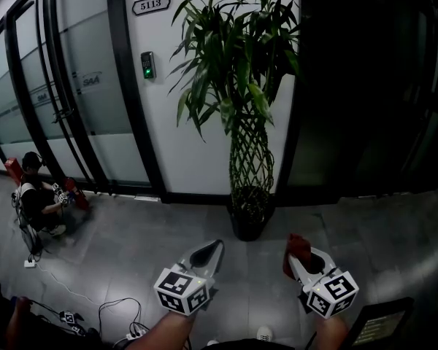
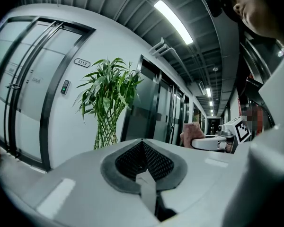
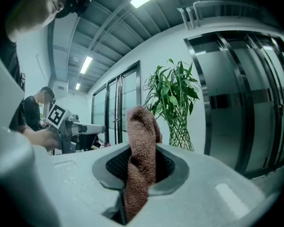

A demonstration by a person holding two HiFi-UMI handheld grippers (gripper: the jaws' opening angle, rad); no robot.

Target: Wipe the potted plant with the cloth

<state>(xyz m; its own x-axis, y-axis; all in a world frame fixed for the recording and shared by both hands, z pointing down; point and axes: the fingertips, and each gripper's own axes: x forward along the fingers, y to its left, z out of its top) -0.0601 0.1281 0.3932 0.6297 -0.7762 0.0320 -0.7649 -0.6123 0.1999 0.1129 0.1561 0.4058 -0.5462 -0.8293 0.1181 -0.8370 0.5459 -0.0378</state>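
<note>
Standing against the white wall between dark-framed doorways, the potted plant rises from a dark pot on the grey tiled floor. Its stems are woven into an open lattice below a spread of long green leaves. Both grippers are held about level in front of the person, side by side. They are well apart from the plant, which lies ahead of them and roughly between them in the head view.

The right gripper has its jaws clamped on the cloth, a reddish-brown terry piece. It runs up between the jaws and sticks out past their tips in a rounded, bunched fold. In the right gripper view the cloth stands upright in the middle, with the plant beyond it to the right, and it is well clear of the leaves.

The left gripper has its jaws pressed together with nothing between them. Its own view shows the meshed inner faces meeting at a point, the plant off to the left and the cloth-bearing gripper off to the right.

A number plate and a keypad are fixed on the wall left of the plant. Another person crouches by the glass doors at far left, with cables trailing over the floor.
</note>
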